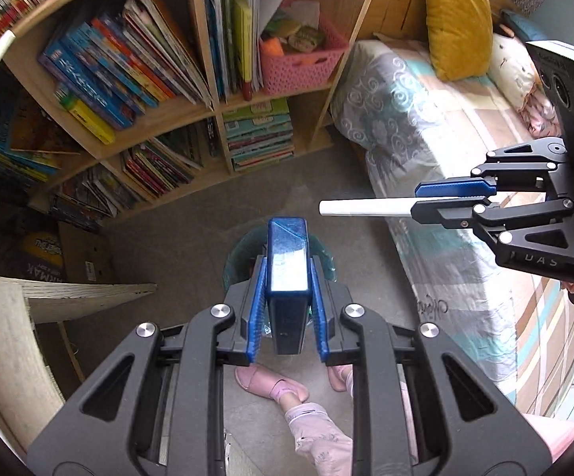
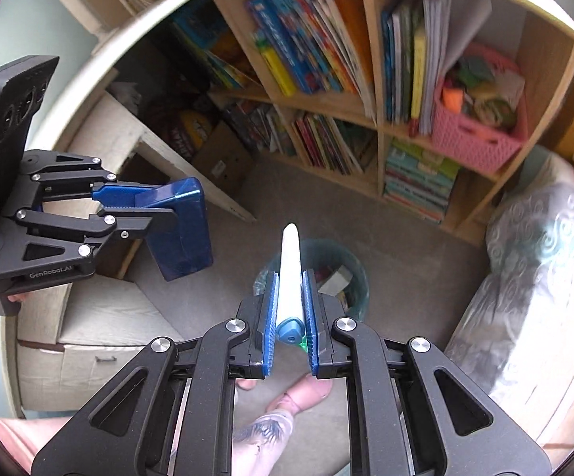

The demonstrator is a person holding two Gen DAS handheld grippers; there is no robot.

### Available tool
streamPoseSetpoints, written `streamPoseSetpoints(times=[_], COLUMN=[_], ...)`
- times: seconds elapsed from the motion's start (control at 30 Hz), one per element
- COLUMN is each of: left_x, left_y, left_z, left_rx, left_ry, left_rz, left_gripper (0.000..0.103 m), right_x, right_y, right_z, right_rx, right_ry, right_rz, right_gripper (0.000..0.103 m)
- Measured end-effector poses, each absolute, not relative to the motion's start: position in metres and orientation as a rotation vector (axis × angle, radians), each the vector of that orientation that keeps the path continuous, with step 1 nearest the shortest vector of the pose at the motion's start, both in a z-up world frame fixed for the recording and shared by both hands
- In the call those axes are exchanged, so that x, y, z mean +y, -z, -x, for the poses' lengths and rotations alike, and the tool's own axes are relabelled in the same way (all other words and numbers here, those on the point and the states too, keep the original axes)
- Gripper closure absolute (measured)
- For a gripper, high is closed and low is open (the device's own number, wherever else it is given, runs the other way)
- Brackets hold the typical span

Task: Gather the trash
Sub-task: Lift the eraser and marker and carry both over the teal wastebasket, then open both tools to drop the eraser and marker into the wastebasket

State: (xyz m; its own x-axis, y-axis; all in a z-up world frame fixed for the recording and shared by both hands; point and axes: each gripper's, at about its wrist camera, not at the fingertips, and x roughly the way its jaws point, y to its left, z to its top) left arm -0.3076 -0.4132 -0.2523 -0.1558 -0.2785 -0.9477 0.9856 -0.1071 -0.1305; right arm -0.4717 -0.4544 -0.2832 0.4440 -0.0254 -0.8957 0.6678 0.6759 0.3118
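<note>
We hold two grippers above a bin [image 2: 326,277] on the carpet, between a bookshelf [image 2: 382,127] and a bed [image 1: 445,150]. Our left gripper [image 1: 287,317] is clamped on a dark blue box [image 1: 288,261], which stands up between the pads and hides most of the bin from the left wrist view. Our right gripper [image 2: 290,317] is clamped on a white marker [image 2: 290,269] with a blue cap at its near end; its tip points down toward the bin's near rim. The bin is lined with a clear bag and already holds some scraps. Risks as we judge them: the marker sits over the rim, not the middle, so a release here may bounce it onto the carpet; the box is bulky and may catch the rim or tip the light bin; the two grippers are near and could knock each other; a person's feet [image 1: 271,386] lie just below
</note>
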Motion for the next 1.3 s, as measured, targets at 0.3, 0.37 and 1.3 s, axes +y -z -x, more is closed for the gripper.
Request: streamPoseSetpoints(times=[0.3, 0.37, 1.3], left_x=[-0.419, -0.421, -0.419], left_y=[0.312, 0.324, 0.327], left_z=[0.313, 0.314, 0.308], left_rx=[1.112, 1.128, 1.105], left_ry=[1.518, 1.518, 1.455], left_rz=[-1.026, -1.034, -1.020], left_gripper=[0.085, 0.085, 0.031], right_x=[-0.453, -0.453, -0.467], right_y=[0.354, 0.367, 0.365], right_z=[0.472, 0.472, 0.494], right_rx=[1.056, 1.055, 1.005], right_ry=[0.511, 0.519, 0.579], right_rz=[-0.854, -0.884, -0.948], right_gripper=[0.089, 0.089, 0.050])
